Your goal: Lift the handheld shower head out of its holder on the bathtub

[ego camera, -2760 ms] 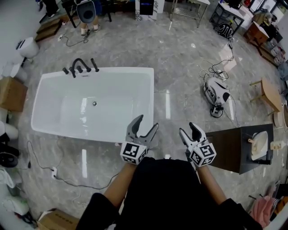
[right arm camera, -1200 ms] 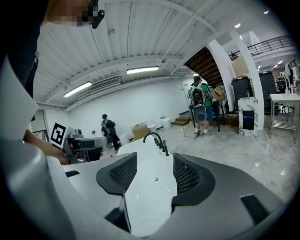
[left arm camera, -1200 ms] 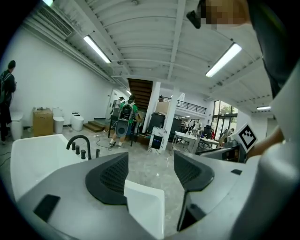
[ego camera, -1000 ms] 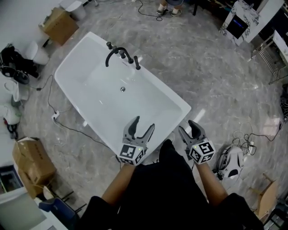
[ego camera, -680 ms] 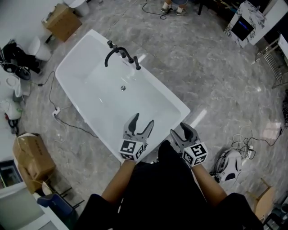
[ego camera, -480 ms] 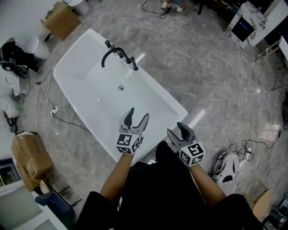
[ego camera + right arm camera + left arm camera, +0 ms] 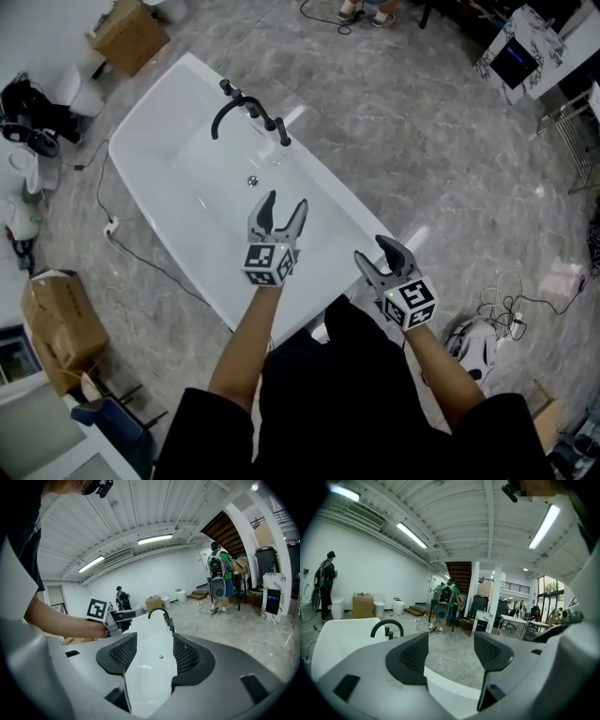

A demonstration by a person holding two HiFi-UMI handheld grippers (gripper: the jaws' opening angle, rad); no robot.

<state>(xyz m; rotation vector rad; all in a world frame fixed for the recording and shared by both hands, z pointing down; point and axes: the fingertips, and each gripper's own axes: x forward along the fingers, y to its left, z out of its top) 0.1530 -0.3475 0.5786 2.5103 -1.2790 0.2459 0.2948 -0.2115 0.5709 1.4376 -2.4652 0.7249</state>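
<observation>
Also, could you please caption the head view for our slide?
Open left gripper and right gripper near a white rectangular bathtub with black arched faucet.

Grey marbled floor (image 7: pixel 422 141), seen from above. A white freestanding bathtub (image 7: pixel 187 159) stands on it at a diagonal, with a black tap set (image 7: pixel 246 105) mounted on its far rim and a drain (image 7: pixel 252 180) in its basin. One cardboard box (image 7: pixel 131 33) sits beyond the tub's far corner; a second cardboard box (image 7: pixel 58 323) lies to the near left. A thin cable (image 7: pixel 141 248) trails along the tub's left side. A white appliance (image 7: pixel 469 337) with loose cords (image 7: pixel 511 291) lies at right.
</observation>
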